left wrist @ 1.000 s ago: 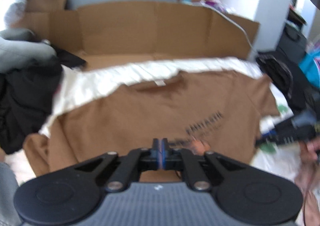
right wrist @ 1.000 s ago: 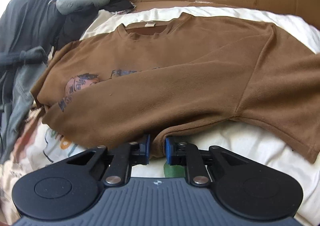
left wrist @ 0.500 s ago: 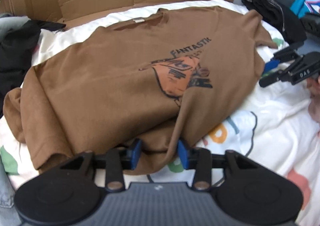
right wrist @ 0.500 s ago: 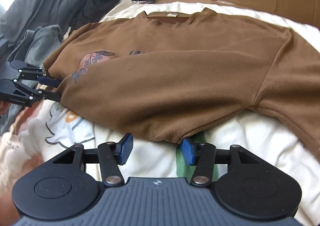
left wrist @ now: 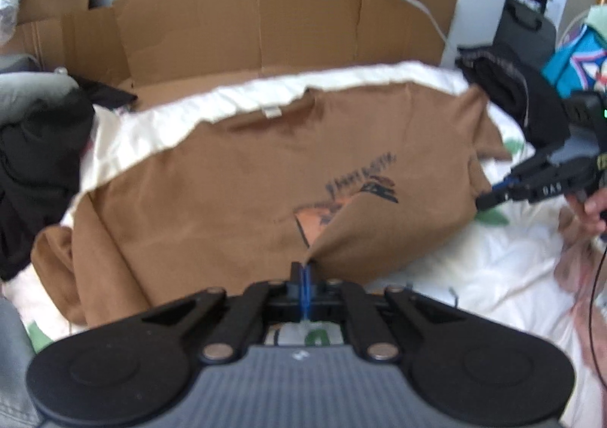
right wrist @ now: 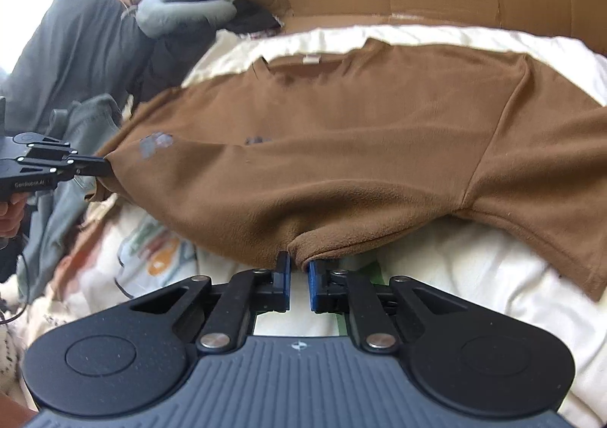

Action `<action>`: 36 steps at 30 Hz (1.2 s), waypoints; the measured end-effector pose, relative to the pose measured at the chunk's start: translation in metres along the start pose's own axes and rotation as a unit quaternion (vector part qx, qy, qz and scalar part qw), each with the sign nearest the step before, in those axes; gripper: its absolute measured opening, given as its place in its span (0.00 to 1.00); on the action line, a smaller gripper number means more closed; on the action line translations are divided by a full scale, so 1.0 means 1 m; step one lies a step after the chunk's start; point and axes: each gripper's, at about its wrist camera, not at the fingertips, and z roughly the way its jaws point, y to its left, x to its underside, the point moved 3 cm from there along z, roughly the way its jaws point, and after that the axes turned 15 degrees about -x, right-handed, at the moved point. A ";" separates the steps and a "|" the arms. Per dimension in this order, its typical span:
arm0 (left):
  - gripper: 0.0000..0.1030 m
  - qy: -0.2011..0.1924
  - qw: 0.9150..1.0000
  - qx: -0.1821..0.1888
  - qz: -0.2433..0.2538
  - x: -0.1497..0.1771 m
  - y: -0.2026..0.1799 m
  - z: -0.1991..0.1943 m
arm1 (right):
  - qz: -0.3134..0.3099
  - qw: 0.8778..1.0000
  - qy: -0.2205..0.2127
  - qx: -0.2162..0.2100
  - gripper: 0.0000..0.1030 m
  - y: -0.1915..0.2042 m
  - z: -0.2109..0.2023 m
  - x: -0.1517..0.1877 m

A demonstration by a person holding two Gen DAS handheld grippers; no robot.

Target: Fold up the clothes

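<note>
A brown T-shirt [left wrist: 227,181] with an orange and black print lies spread on the white bed sheet [left wrist: 474,276], collar toward the cardboard. My left gripper [left wrist: 305,270] is shut on a corner of its bottom hem, which is lifted and drapes over part of the print. In the right wrist view the T-shirt [right wrist: 360,147] fills the middle, and my right gripper [right wrist: 299,265] has its jaws closing on the bunched hem, which sits between the blue pads. Each gripper also shows in the other's view: the left gripper [right wrist: 102,166] pinching the shirt's edge, the right gripper [left wrist: 483,200] at the hem.
Flattened cardboard [left wrist: 246,18] stands along the far side of the bed. Dark clothes [left wrist: 30,162] are piled at the left, black garments [left wrist: 523,101] at the right. Grey clothing [right wrist: 76,48] and jeans [right wrist: 76,124] lie beside the left gripper.
Half a second ago both grippers stood open around the shirt's hem. Now both have closed on it, and the left one has raised its corner of the hem over the print.
</note>
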 end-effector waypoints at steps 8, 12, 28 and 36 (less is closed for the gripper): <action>0.00 -0.031 0.999 0.000 -0.027 -0.036 0.011 -0.005 | 0.026 0.998 -0.048 -0.012 0.06 0.008 -0.025 -0.023; 0.00 -0.044 0.999 -0.002 -0.017 -0.053 0.013 0.001 | 0.046 0.997 -0.065 -0.018 0.06 0.004 -0.031 -0.030; 0.00 -0.025 0.999 -0.016 -0.028 -0.111 0.028 0.087 | 0.099 0.989 -0.111 0.019 0.06 -0.041 -0.008 -0.085; 0.00 0.021 0.998 -0.044 -0.050 -0.119 0.034 0.150 | 0.110 0.987 -0.107 0.042 0.31 -0.052 0.009 -0.101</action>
